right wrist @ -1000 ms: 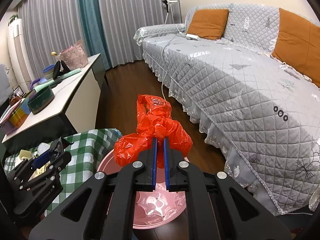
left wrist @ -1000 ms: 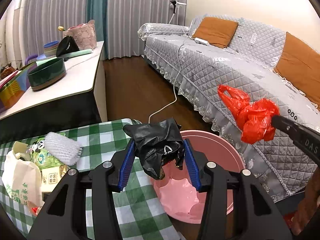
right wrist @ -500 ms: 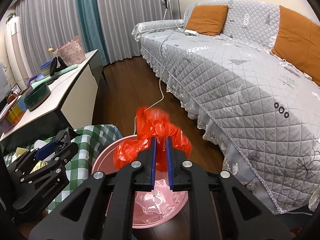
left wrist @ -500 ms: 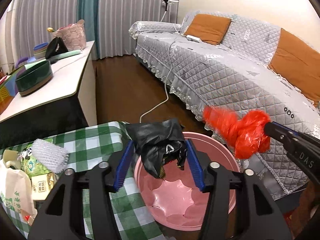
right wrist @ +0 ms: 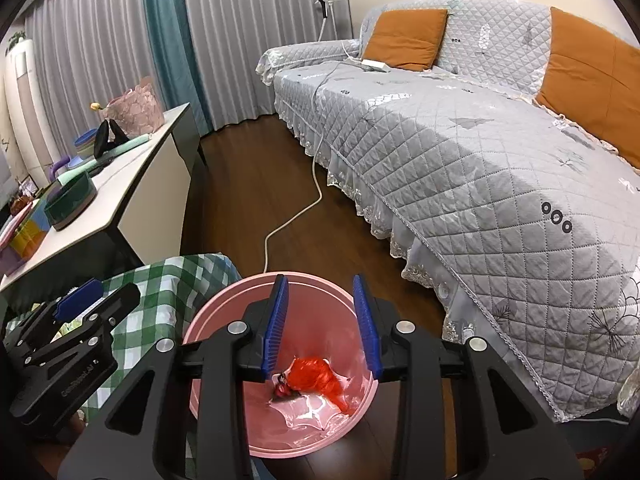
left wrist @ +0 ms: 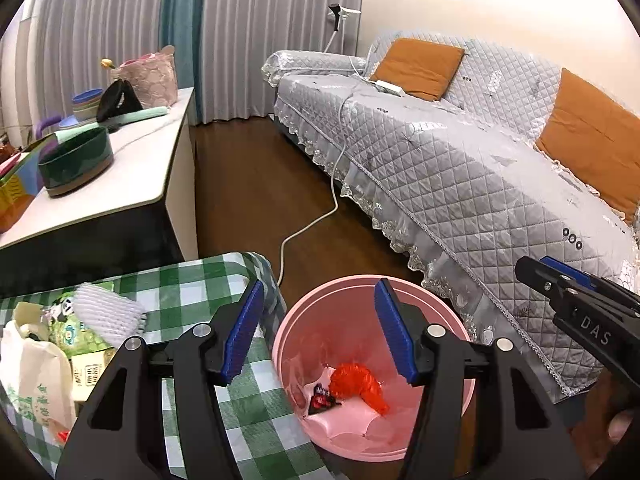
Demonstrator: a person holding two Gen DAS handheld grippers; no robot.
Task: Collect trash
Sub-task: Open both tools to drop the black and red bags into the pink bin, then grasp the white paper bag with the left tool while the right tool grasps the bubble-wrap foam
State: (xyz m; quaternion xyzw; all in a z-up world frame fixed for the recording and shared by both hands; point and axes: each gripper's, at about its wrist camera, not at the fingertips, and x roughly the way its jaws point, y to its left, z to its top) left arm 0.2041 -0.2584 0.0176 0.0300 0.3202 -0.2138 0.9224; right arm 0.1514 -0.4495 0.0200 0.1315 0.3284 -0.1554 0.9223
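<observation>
- The grey quilted sofa (left wrist: 460,168) fills the right of the room and a white sideboard (left wrist: 120,184) the left, with dark wood floor between them.
- The table under a green checked cloth (left wrist: 192,292) sits in the near left, and the pink bin (left wrist: 352,296) stands on the floor just beside its corner.
- On the cloth, well apart from the bin, lie a white plastic bag (left wrist: 32,376), a panda-print packet (left wrist: 68,320) and a white foam net (left wrist: 108,312); these look like the trash not yet collected.
- The left gripper (left wrist: 318,332) hovers above the bin with its blue pads spread wide and nothing between them.
- The right gripper (right wrist: 320,324) hangs over the bin as well, jaws apart and empty.
- The red bag (left wrist: 358,384) lies crumpled at the bottom of the bin, touching a small dark scrap (left wrist: 322,398) beside it.
- Judged from this, the drop is done; the next pick would go best with the left gripper swinging to the cloth, jaws kept wide, closing on a bunched fold of the bag rather than a loose edge.
</observation>
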